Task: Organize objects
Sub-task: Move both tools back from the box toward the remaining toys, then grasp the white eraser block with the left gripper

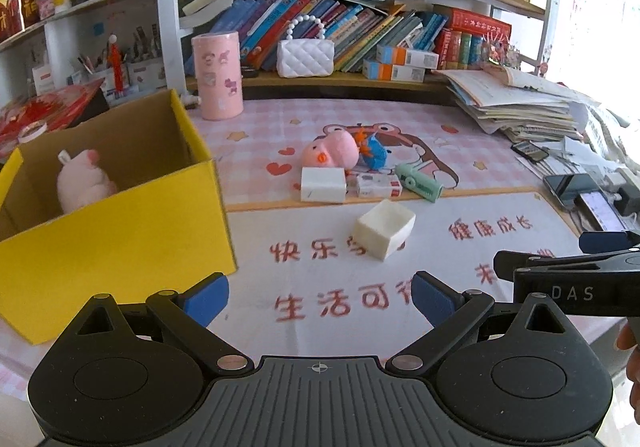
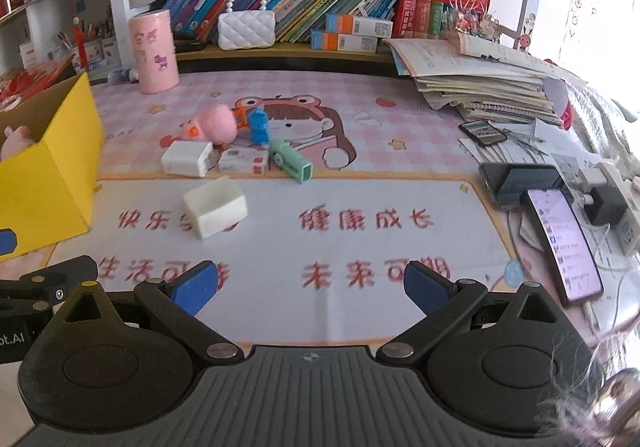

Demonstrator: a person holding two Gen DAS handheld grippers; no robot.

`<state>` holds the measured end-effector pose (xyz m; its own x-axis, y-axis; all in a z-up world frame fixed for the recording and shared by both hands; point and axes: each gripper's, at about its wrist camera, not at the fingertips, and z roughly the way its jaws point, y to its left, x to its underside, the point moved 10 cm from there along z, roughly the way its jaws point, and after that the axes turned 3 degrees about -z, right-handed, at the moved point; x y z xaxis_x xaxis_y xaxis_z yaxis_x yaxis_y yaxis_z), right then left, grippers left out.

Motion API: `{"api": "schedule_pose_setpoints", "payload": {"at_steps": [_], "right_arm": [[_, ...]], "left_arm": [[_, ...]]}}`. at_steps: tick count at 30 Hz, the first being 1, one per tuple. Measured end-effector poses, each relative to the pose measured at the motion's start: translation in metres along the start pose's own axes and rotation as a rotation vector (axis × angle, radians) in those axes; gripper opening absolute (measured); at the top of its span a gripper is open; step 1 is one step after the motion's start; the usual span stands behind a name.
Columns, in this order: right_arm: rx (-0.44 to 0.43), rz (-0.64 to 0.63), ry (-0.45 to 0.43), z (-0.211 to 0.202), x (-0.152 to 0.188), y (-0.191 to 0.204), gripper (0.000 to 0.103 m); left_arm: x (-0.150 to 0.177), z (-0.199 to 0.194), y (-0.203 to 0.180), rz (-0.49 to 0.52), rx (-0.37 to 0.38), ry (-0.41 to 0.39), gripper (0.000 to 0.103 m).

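Left wrist view: yellow box (image 1: 112, 231) at 9 o'clock, its near corner cut off by the frame; a pink plush (image 1: 82, 183) lies inside, half hidden by the wall. Left gripper (image 1: 320, 297) spread, empty. Cream block (image 1: 384, 229) at 12 o'clock on the mat (image 1: 460, 319), apart from the cluster beyond: pink pig toy (image 1: 330, 153), white box (image 1: 323, 185), green stapler (image 1: 418, 181). Blue toy (image 1: 374, 153) hard to make out. Right gripper (image 2: 312, 285) spread, empty.

Desk mat (image 2: 360, 247): yellow box (image 1: 120, 239) left, white block (image 2: 216, 209) centre, phones (image 2: 560, 243) right.
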<state>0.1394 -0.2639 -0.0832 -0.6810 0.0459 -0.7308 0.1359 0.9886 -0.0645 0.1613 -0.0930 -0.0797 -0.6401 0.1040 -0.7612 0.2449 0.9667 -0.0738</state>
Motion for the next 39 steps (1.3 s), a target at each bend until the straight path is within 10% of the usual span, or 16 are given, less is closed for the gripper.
{"api": "schedule_pose_setpoints", "payload": {"at_steps": [14, 22, 39], "right_arm": [[-0.028, -0.023, -0.034, 0.046, -0.043, -0.038, 0.096], [-0.077, -0.018, -0.054, 0.063, -0.057, -0.054, 0.070], [-0.177, -0.059, -0.063, 0.083, -0.066, -0.065, 0.069]], "left_arm": [[-0.022, 0.044, -0.031, -0.043, -0.007, 0.026, 0.098], [-0.023, 0.074, -0.045, -0.063, -0.029, 0.075, 0.092], [-0.024, 0.145, -0.065, 0.034, -0.082, 0.173, 0.082]]}}
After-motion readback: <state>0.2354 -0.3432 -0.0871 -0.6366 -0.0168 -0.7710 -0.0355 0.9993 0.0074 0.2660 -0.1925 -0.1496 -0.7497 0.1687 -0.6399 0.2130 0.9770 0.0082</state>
